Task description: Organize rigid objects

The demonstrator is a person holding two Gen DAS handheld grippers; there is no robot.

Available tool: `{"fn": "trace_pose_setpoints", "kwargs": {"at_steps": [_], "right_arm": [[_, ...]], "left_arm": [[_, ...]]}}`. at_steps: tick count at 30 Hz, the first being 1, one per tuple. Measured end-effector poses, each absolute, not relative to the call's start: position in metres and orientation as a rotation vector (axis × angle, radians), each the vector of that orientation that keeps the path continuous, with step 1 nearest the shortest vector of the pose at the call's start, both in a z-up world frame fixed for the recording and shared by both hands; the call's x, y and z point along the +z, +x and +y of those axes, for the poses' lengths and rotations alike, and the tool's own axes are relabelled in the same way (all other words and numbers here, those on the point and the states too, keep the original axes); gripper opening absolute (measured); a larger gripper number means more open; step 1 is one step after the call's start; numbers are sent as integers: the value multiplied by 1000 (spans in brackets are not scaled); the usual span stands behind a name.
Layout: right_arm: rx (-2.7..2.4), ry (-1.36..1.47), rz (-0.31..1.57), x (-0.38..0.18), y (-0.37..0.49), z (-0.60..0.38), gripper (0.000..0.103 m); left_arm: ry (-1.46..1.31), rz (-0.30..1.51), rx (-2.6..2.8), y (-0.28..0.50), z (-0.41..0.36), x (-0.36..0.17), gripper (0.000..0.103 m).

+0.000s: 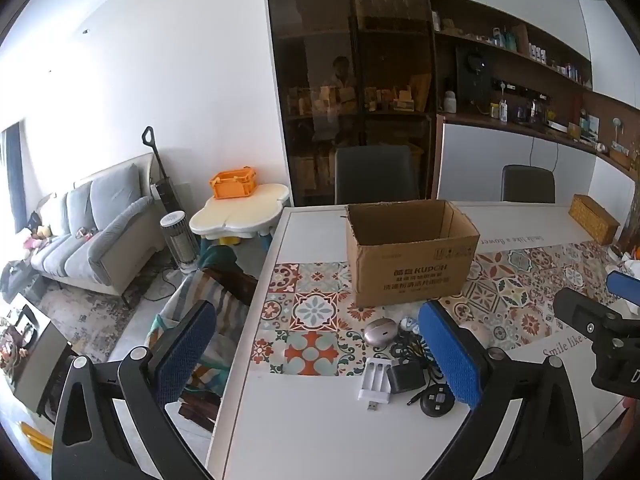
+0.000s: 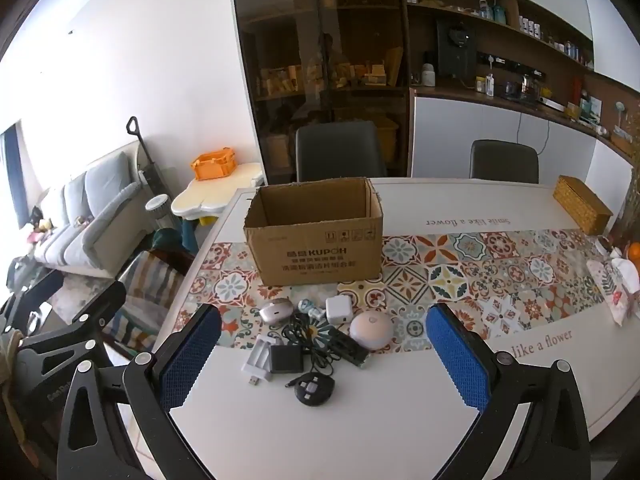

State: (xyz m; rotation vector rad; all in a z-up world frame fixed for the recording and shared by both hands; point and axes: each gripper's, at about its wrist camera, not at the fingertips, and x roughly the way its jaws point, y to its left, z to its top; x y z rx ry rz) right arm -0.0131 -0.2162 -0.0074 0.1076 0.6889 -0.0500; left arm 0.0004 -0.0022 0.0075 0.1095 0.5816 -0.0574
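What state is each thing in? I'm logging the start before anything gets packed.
cardboard box: upright, top open, looks empty
left gripper: open, holding nothing
right gripper: open, holding nothing
white charger cube: on table, outside box
pink round device: on table, outside box
black adapter: on table, cable tangled

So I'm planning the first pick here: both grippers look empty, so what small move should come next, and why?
Probably lower the open right gripper onto the round pale pink gadget: it lies at the pile's edge, free of the tangled black cables, and the open cardboard box stands just behind.
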Motion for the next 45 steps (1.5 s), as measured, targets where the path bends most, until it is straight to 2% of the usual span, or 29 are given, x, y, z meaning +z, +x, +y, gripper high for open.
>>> {"fn": "trace_pose_setpoints", "kwargs": {"at_steps": [45], "right_arm": [[-49,110,691,-6,-10,-217,103]], "left_arm": [[100,575,-58,2,-2,7,103]]}}
